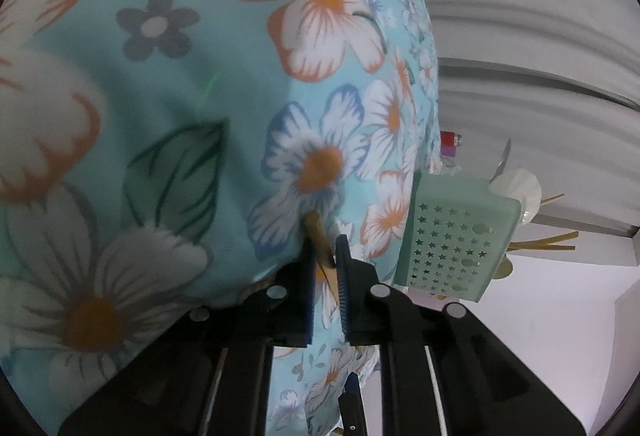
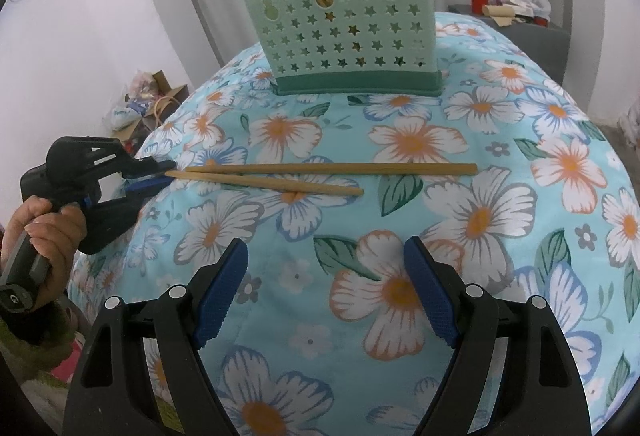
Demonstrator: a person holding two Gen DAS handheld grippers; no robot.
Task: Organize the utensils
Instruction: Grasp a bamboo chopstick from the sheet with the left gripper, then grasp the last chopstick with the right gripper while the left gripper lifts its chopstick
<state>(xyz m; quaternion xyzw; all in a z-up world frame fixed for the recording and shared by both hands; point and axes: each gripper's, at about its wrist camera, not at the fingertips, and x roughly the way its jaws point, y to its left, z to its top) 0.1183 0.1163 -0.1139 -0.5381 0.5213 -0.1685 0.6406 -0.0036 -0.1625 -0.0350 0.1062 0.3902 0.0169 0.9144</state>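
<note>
Your left gripper has its blue pads almost together, pinching the tip of a chopstick at the lower middle of the left wrist view. In the right wrist view that same gripper sits at the middle left, held in your hand, with its tips on the left end of the near chopstick. That stick lies on the floral cloth and slants a little down to the right. A second chopstick lies just behind it, nearly level, and the two cross near their left ends.

Your right gripper stands wide apart at the bottom of its view, with nothing between the pads, only cloth below.

The green holder with star cutouts stands upright at the upper middle, well behind the chopsticks, with more sticks and a pale spoon poking out of its top. In the left wrist view the holder shows at the right, beyond the cloth's edge.
</note>
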